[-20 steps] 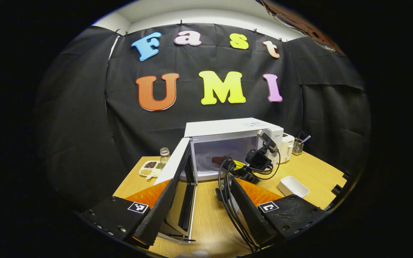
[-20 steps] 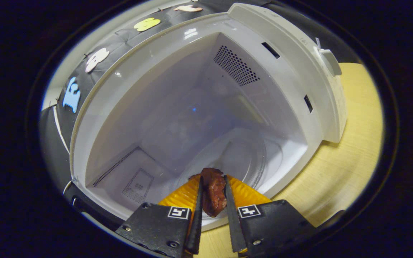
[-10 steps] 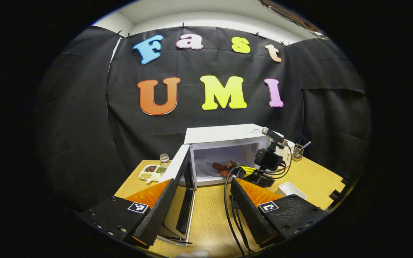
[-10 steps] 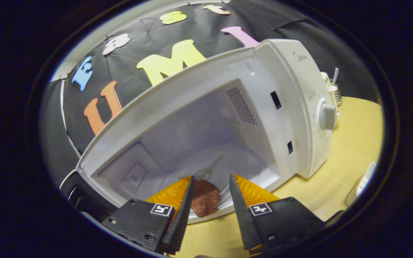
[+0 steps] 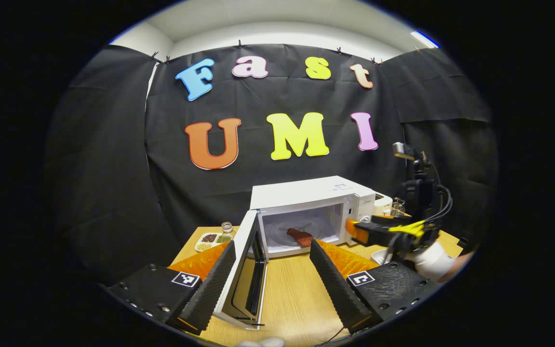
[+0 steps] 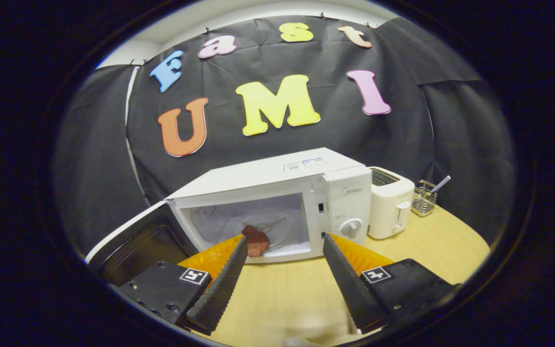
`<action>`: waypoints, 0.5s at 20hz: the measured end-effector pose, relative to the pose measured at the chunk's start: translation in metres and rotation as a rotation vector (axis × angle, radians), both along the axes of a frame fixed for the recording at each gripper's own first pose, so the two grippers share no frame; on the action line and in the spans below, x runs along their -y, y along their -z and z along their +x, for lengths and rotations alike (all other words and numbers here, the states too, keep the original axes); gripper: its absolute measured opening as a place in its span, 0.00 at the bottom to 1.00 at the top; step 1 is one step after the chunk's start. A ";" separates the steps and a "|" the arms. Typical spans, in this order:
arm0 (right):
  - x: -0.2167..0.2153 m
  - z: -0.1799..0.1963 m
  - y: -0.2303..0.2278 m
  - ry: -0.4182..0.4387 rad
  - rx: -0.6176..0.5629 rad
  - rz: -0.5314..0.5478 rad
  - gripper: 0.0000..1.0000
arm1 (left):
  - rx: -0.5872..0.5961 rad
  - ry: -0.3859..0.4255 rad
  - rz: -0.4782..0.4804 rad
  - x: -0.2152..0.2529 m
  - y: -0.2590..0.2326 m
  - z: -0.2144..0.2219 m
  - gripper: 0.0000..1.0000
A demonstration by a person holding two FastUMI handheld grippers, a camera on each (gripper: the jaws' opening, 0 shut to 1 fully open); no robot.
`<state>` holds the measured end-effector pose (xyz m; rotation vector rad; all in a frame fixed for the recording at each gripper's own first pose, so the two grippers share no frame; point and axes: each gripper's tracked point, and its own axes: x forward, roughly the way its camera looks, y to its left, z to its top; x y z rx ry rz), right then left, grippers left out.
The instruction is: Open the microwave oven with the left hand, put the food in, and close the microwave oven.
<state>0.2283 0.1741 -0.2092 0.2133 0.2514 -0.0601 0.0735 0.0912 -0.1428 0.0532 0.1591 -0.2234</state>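
The white microwave [image 5: 306,193] [image 6: 277,176] stands at the back of the wooden table with its door [image 5: 246,274] [image 6: 133,241] swung wide to the left. A dark red piece of food [image 5: 299,236] [image 6: 256,240] lies inside the cavity. My left gripper [image 5: 270,277] is open, held back from the oven, with the door's edge between its fingers but untouched. My right gripper [image 6: 282,274] is open and empty, drawn back over the table in front of the oven. In the left gripper view the right gripper [image 5: 378,231] hangs to the right of the oven, held by a hand in a white glove.
A white toaster [image 6: 390,202] and a wire cutlery holder [image 6: 424,197] stand right of the microwave. A glass jar [image 5: 227,230] and a divided dish of beans [image 5: 207,241] sit to its left. A white tray [image 5: 379,255] lies behind my left gripper's right finger.
My right gripper opened, left the food inside the microwave, and pulled back out and to the right. The left gripper stayed open and drew back slightly.
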 end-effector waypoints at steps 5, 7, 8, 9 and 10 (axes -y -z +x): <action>0.084 -0.101 -0.055 0.020 0.003 -0.101 1.00 | 0.031 -0.051 0.033 -0.009 -0.021 -0.021 0.95; 0.119 -0.134 -0.075 0.022 0.028 -0.157 0.89 | 0.042 -0.110 0.037 -0.015 -0.029 -0.030 0.95; 0.133 -0.147 -0.079 0.014 0.031 -0.162 1.00 | 0.049 -0.145 0.043 -0.017 -0.034 -0.037 0.95; 0.147 -0.160 -0.081 0.008 0.035 -0.159 0.90 | 0.056 -0.185 0.050 -0.022 -0.039 -0.044 0.95; 0.159 -0.171 -0.080 -0.005 0.024 -0.151 1.00 | 0.062 -0.222 0.047 -0.025 -0.043 -0.050 0.95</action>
